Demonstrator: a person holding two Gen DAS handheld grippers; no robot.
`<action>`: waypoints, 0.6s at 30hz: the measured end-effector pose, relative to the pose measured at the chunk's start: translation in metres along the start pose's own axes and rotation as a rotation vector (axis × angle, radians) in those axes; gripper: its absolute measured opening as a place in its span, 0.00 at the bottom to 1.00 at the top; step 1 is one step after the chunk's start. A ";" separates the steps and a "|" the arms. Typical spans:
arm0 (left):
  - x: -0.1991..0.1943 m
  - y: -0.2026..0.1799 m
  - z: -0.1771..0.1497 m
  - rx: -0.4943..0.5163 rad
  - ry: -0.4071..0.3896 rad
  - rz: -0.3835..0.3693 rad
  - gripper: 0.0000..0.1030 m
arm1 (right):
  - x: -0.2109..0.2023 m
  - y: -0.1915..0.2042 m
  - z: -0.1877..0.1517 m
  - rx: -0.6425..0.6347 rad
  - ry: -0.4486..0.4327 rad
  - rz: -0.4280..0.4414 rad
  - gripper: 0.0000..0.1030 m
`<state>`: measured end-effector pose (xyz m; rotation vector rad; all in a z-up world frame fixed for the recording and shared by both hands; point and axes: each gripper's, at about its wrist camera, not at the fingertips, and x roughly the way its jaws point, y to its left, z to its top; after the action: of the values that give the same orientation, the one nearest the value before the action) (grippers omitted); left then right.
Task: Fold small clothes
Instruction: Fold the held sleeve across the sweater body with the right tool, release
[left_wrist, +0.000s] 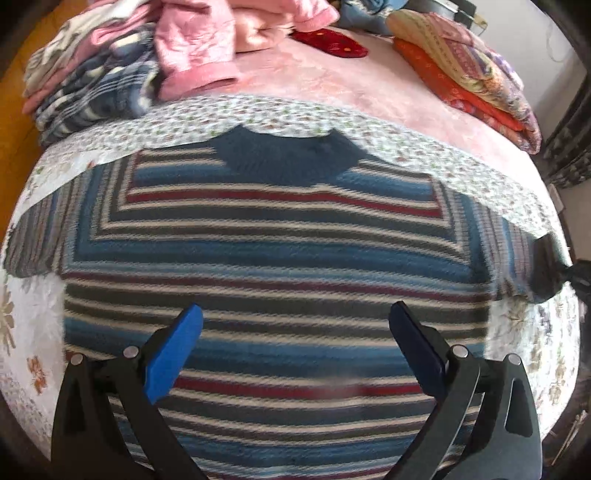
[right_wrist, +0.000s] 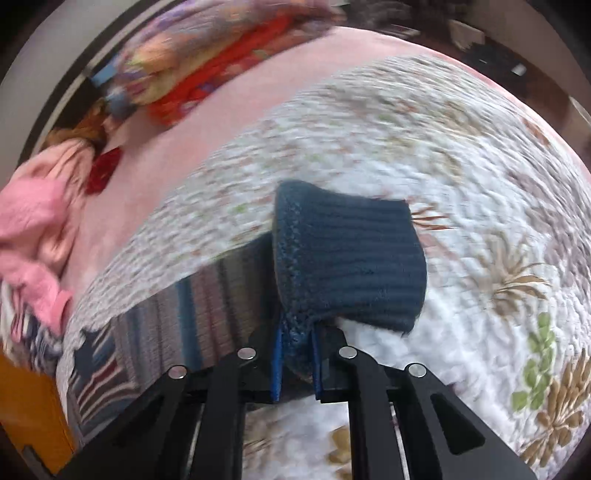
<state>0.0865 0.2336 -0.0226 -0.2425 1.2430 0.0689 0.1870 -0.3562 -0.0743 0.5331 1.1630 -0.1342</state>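
With the left gripper (left_wrist: 295, 325) spread above the striped sweater (left_wrist: 273, 251), the right gripper (right_wrist: 297, 365) pinching its cuff (right_wrist: 351, 266) might drag everything askew

You're working over a bed: a white floral quilt (left_wrist: 280, 110) lies across a pink plush blanket (left_wrist: 332, 85) that shows bare toward the far side. At the far left sits a heap of pink and plaid laundry (left_wrist: 110, 66), at the far right a stack of folded orange and patterned bedding (left_wrist: 461, 74), and between them a small red patterned piece (left_wrist: 332, 42). You've got an orange-brown wooden surface (left_wrist: 14, 122) along the left edge and a pale wall (left_wrist: 554, 40) behind the bedding. Dark furniture (left_wrist: 569, 147) stands at right, too blurred to identify. Light is soft daylight, quilt bright in the right wrist view (right_wrist: 424, 147).
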 end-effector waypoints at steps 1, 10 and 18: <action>-0.001 0.007 -0.002 -0.006 0.001 0.002 0.97 | -0.004 0.017 -0.005 -0.028 0.007 0.015 0.12; 0.005 0.055 -0.004 -0.062 0.011 0.023 0.97 | 0.002 0.145 -0.059 -0.267 0.080 0.112 0.12; -0.001 0.051 -0.001 -0.046 -0.023 -0.007 0.97 | 0.017 0.231 -0.116 -0.413 0.133 0.233 0.12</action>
<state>0.0761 0.2829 -0.0292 -0.2854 1.2190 0.0940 0.1819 -0.0986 -0.0469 0.3097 1.2075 0.3407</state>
